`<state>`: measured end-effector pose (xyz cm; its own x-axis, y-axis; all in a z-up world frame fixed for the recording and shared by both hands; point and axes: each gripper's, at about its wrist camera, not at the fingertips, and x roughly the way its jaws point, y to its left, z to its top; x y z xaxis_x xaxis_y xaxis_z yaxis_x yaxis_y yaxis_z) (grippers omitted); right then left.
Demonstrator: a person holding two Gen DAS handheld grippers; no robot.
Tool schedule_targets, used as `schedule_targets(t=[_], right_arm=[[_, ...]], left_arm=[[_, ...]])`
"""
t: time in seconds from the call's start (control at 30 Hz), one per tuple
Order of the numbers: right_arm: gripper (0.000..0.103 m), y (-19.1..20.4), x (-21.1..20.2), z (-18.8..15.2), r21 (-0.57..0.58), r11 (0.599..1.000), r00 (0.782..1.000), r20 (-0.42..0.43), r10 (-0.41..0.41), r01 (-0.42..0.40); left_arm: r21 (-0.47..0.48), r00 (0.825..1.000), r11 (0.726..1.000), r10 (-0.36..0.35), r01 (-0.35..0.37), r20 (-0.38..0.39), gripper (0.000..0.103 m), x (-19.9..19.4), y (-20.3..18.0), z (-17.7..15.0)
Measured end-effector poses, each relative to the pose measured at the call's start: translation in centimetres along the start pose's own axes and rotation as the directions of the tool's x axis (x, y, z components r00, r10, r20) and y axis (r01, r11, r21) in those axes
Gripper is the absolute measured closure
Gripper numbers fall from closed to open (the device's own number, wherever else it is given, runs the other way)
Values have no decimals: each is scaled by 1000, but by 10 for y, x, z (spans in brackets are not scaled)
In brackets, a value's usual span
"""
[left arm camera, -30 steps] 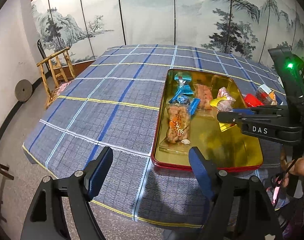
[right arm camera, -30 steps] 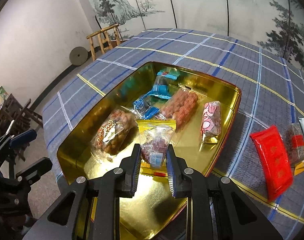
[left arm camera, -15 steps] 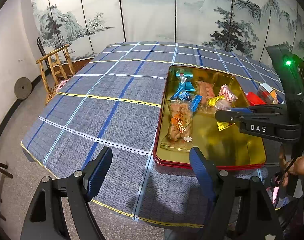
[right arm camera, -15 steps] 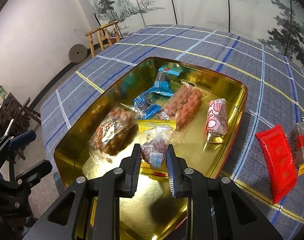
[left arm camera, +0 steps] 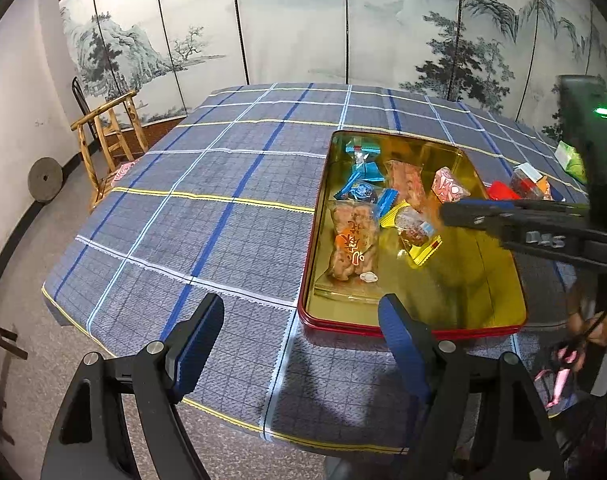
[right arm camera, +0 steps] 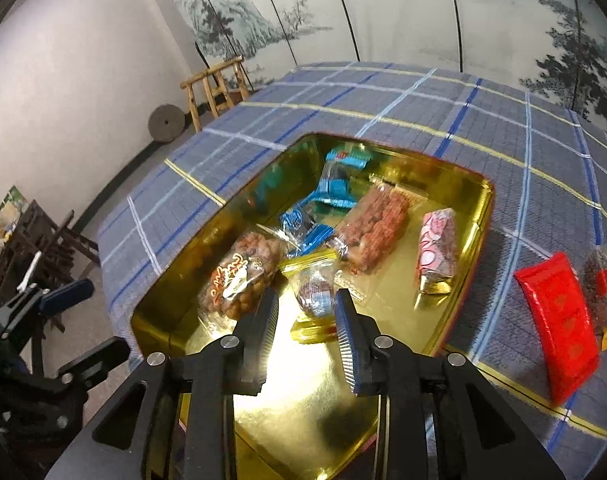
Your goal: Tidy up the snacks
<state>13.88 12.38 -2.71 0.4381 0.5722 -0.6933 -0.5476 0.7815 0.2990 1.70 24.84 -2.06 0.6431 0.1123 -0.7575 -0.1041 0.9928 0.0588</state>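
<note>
A gold tin with a red rim lies on the plaid tablecloth and holds several snack packets. A small clear packet with a yellow edge lies in the tin, just ahead of my right gripper, whose jaws stand open and apart from it. A peanut bag, blue packets and a pink packet lie around it. My left gripper is open and empty over the table's near edge, left of the tin.
A red packet and other loose snacks lie on the cloth right of the tin. A wooden chair stands at the table's far left. A painted folding screen stands behind the table.
My right gripper has opened, let go of the yellow-edged packet in the tin and drawn back a little. The left gripper has barely moved.
</note>
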Motion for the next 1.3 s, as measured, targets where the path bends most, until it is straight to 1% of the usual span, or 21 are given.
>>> schedule_targets(t=[0.1,0.17,0.23,0.33,0.47,0.63,0.73,0.87,0.93,1.0,1.03,1.13,1.17,1.2,1.23,1.27,1.3], right_arm=[[64,-10,-26,-11,3,1000,998,63,-6,6],[54,-18,-41,-22,-7,999,995,88,-37,38],[50,-36,-61,-38,-13,996,991,101,-89,91],[49,-66,-76,-54,1,987,984,79,-160,160],[48,-92,-86,-62,8,980,979,55,-198,198],[44,-111,-81,-54,-18,978,977,39,-208,209],[44,-120,-70,-45,-26,982,983,20,-185,185],[44,-124,-57,-31,-65,983,986,4,-169,169],[43,-128,-45,-23,-102,976,981,-15,-195,193],[42,-134,-35,-17,-112,977,981,-45,-188,183],[42,-136,-30,-15,-124,973,978,-56,-202,194],[34,-141,-18,-11,-156,964,969,-91,-229,213],[34,-144,-11,-11,-158,964,964,-122,-235,215],[34,-143,-10,-12,-173,958,961,-119,-251,229],[36,-142,-9,-13,-183,954,958,-121,-260,236],[46,-140,-11,-14,-182,954,958,-114,-261,238],[53,-138,-15,-16,-177,952,957,-106,-269,248]], left_arm=[[6,1000,1000,-3,3,3,27,-2,-2,0],[12,1000,1000,-6,6,7,26,-4,-4,0],[21,1000,1000,-9,8,10,26,-6,-7,1],[38,1000,999,-15,15,12,25,-8,-15,3],[55,999,998,-33,33,11,24,-11,-25,6],[67,999,997,-46,46,2,23,-12,-35,9],[74,999,996,-47,47,-2,23,-11,-41,12],[84,999,995,-49,50,-9,23,-8,-49,16],[89,999,995,-51,52,-12,23,-7,-52,18],[98,998,994,-56,57,-13,23,-7,-57,20],[103,998,993,-57,58,-12,23,-7,-60,21],[117,998,991,-60,61,-12,23,-7,-68,23],[123,998,990,-62,63,-13,23,-7,-71,24],[127,998,990,-62,64,-14,23,-7,-73,24],[129,998,990,-63,64,-15,23,-6,-75,25],[132,998,989,-65,66,-17,23,-6,-78,26],[136,998,988,-68,70,-19,23,-6,-81,26]])
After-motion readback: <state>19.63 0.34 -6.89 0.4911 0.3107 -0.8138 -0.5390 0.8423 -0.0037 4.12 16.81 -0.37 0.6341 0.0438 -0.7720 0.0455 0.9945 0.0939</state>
